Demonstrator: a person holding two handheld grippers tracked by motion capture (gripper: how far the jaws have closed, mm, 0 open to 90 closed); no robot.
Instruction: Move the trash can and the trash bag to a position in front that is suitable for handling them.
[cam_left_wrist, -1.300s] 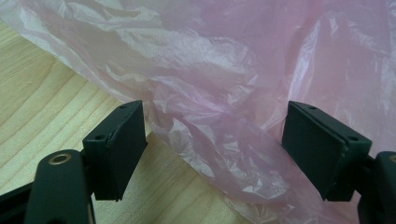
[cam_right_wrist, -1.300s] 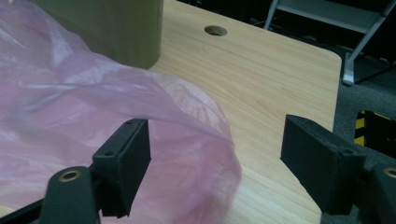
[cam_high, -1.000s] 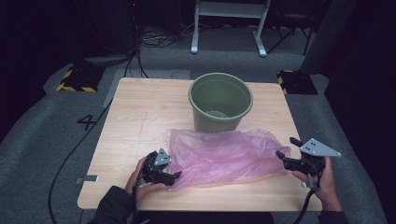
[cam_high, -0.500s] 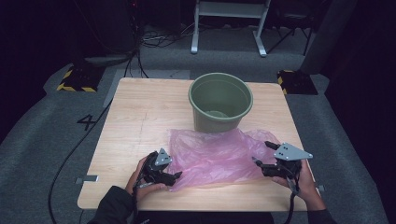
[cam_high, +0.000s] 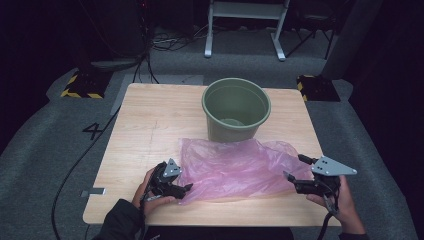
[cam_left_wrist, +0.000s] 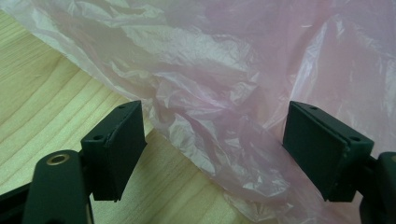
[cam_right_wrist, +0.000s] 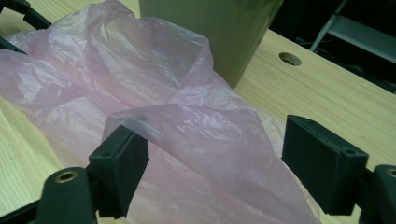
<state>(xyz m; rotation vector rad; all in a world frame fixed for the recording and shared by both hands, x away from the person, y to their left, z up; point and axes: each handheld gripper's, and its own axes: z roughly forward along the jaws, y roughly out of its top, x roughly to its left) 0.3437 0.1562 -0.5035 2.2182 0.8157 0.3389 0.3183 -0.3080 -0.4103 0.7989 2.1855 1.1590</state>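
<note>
Looking down from the high view, I have the pink plastic bag (cam_high: 239, 167) lying crumpled flat on the wooden table (cam_high: 150, 125), just in front of the green bucket (cam_high: 236, 107), its far edge against the bucket's base. My left gripper (cam_high: 186, 188) sits at the bag's near left corner, jaws wide apart; in the left gripper view a wrinkled edge of film (cam_left_wrist: 205, 135) lies between the pads, but neither pad presses on it. My right gripper (cam_high: 292, 169) is at the bag's right end, and its jaws have just been opening; they stand wide, with a raised fold of the bag (cam_right_wrist: 196, 126) between them and draped against the left pad, not pinched.

I judge the risks to be these. Film this thin and slippery could slide out as either gripper closes, leaving me clamping air or only one layer when I need the mouth. If one side catches and the other misses, lifting would drag the bag sideways. Pulling toward the bucket with a snagged fold might tip or shove it.
</note>
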